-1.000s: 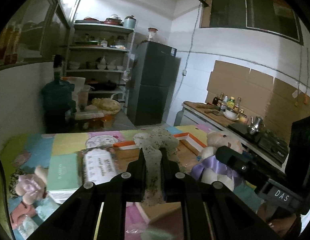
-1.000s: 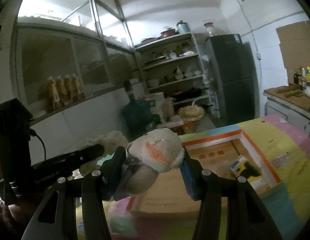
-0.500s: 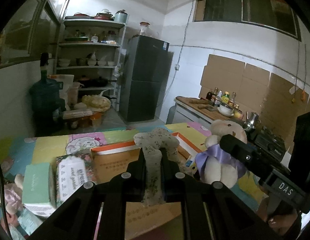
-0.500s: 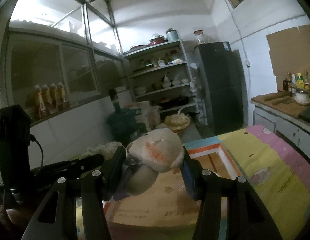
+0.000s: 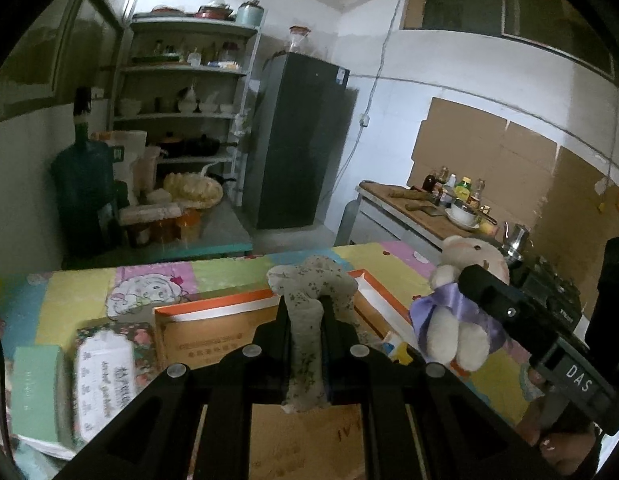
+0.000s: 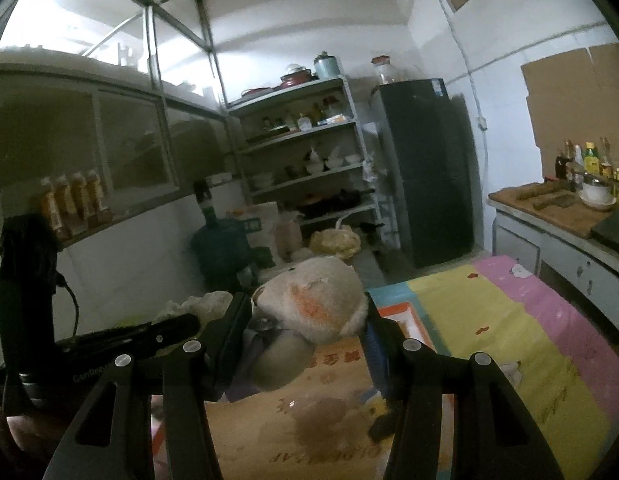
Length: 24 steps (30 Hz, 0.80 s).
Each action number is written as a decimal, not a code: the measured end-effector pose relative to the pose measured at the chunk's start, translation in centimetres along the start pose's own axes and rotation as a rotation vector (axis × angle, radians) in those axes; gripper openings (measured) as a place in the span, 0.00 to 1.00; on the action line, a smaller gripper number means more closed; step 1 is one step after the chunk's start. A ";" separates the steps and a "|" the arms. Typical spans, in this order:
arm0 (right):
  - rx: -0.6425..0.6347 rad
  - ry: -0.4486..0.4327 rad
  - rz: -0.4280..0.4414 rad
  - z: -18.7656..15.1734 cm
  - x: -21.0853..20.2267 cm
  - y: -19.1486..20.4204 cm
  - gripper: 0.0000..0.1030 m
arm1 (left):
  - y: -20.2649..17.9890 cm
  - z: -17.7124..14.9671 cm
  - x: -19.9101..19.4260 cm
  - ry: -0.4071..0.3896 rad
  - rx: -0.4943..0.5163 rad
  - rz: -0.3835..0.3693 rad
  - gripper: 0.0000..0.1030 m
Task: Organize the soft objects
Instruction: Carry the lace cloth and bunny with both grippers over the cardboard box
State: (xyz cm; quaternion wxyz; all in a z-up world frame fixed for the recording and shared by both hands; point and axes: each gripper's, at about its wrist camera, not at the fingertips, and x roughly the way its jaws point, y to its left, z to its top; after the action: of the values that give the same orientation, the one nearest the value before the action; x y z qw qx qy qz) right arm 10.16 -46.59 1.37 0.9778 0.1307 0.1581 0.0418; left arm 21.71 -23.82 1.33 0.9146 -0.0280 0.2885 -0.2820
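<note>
The left tongs are clamped tight on a floral cloth toy, gripping its narrow stem so that the wider top pokes up beyond the fingertips and the lower end hangs out below the pads; the toy is off the bench, above the open cardboard box with the orange and white rim. The right tongs stand partly open and are closed on a teddy bear, the pads pressing each side of its pale head, which bears an orange patch; its body and a purple ribbon hang below, also clear of the bench and over the box. In the left wrist view the bear shows at the right, held by the other tool, whose black body is marked DAS, with a hand around its grip at the near right. The box lies on a bench covered in a patchwork mat of yellow, pink and blue. Left of the box lie a flowered pack with a white label and, further left, a pale green box. Far off stand a dark fridge, shelves of crockery and a blue water jug; at the far right a counter carries bottles and a bowl
</note>
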 end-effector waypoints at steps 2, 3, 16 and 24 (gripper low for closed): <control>0.010 0.014 -0.001 0.3 0.9 -0.9 0.53 | 0.1 0.2 1.2 0.018 -0.021 0.000 0.12; 0.013 0.020 -0.003 0.5 1.3 -1.3 0.53 | 0.3 0.3 1.9 0.029 -0.031 0.002 0.12; 0.049 0.209 -0.057 0.9 9.6 -5.2 0.53 | 1.2 -0.1 8.3 0.164 -0.096 0.062 0.12; 0.043 0.336 -0.097 -0.3 13.7 -6.1 0.53 | 1.3 -0.6 10.7 0.252 -0.084 0.113 0.12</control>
State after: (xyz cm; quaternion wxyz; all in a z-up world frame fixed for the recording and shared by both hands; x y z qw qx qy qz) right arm 23.23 -50.69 -4.65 0.9355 0.1351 0.3263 0.0126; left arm 29.26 -28.39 -4.91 0.8836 -0.0144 0.4136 -0.2191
